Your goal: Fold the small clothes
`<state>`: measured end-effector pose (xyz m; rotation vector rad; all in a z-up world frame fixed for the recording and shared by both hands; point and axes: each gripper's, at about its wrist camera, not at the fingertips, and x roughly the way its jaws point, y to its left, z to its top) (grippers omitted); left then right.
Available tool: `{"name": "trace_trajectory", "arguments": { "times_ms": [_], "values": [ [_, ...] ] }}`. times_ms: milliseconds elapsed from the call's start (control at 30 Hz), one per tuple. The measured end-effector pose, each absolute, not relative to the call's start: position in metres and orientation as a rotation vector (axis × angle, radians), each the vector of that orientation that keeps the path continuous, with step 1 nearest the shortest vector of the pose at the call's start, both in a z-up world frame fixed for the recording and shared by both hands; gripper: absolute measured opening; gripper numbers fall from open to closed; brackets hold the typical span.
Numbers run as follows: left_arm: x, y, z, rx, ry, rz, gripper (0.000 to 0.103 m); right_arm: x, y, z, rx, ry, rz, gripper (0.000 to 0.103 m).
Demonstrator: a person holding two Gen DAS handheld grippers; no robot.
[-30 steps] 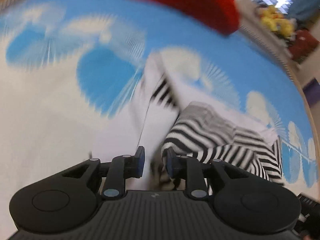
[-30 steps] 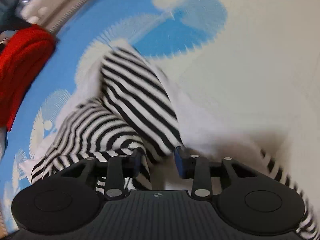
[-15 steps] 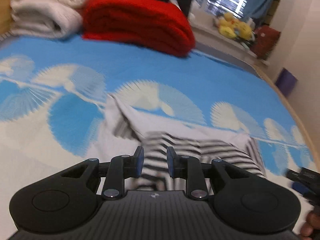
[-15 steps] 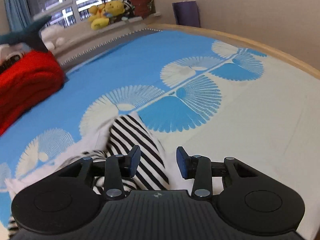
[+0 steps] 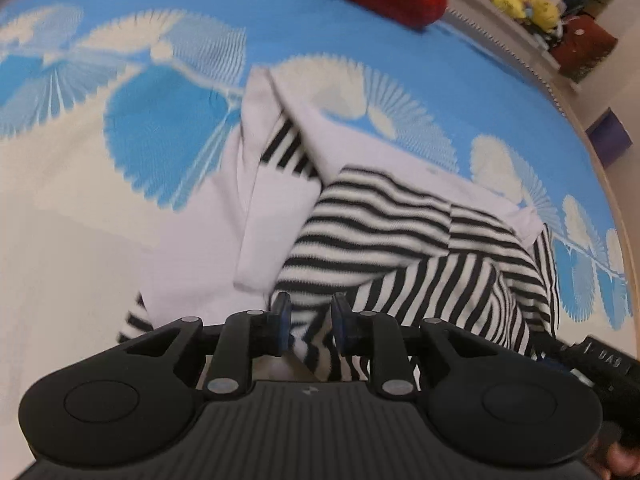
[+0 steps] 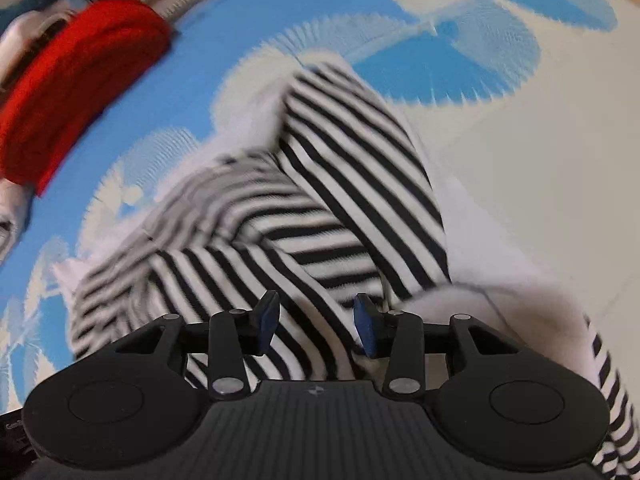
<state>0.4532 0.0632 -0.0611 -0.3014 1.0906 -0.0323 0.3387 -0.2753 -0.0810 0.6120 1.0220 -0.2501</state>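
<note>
Two grippers hang over the striped garment (image 5: 400, 240) bunched on the blue fan-patterned bedcover (image 5: 160, 120): left gripper (image 5: 308, 320) narrowly parted, right gripper (image 6: 316, 320) wider, neither gripping. Closing here risks pinching several layers, dragging the fold askew.

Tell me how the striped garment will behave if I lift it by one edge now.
The striped garment lies crumpled in soft overlapping folds, so it will likely drape and sag rather than hold shape. It looks thin, probably light. Its white layer sits loosely folded over, so it may unfold or slide when lifted.
</note>
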Motion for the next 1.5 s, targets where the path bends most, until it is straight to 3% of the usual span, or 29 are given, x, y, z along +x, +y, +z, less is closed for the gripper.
{"name": "trace_trajectory", "arguments": {
  "times_ms": [167,333,500,700,800,967,1100,1167,1200,1267,1300,1500],
  "values": [
    [0.456,0.072,-0.090,-0.299,1.218,0.004,0.024,0.340,-0.286,-0.081,0.579,1.012,-0.279,0.049],
    [0.441,0.077,-0.052,-0.304,1.113,0.000,0.030,0.327,-0.304,-0.084,0.639,1.042,-0.368,0.049],
    [0.407,0.081,-0.009,-0.244,0.990,-0.032,0.033,0.308,-0.295,-0.029,0.527,0.847,-0.309,0.049],
    [0.356,0.113,0.054,-0.200,0.895,-0.080,0.031,0.239,-0.307,0.073,0.463,0.461,-0.327,0.049],
    [0.314,0.123,0.074,-0.149,0.841,-0.126,0.031,0.203,-0.318,0.105,0.440,0.408,-0.232,0.049],
    [0.252,0.143,0.045,-0.243,0.886,-0.143,0.031,0.143,-0.347,0.103,0.417,0.477,-0.105,0.049],
    [0.223,0.155,-0.006,-0.338,0.950,-0.064,0.037,0.119,-0.360,0.046,0.367,0.643,-0.121,0.049],
    [0.225,0.154,-0.030,-0.335,1.097,-0.024,0.037,0.115,-0.362,0.010,0.350,0.739,-0.136,0.049],
    [0.225,0.154,-0.033,-0.356,1.105,-0.025,0.040,0.112,-0.365,-0.008,0.364,0.799,-0.148,0.049],
    [0.226,0.153,-0.037,-0.369,1.115,-0.036,0.063,0.113,-0.371,-0.027,0.463,0.912,-0.162,0.049],
    [0.227,0.150,-0.041,-0.361,1.134,-0.037,0.066,0.111,-0.375,-0.032,0.513,0.926,-0.173,0.049],
    [0.228,0.148,-0.070,-0.364,1.285,-0.026,0.071,0.120,-0.376,-0.069,0.588,1.108,-0.196,0.060]
  ]
}}
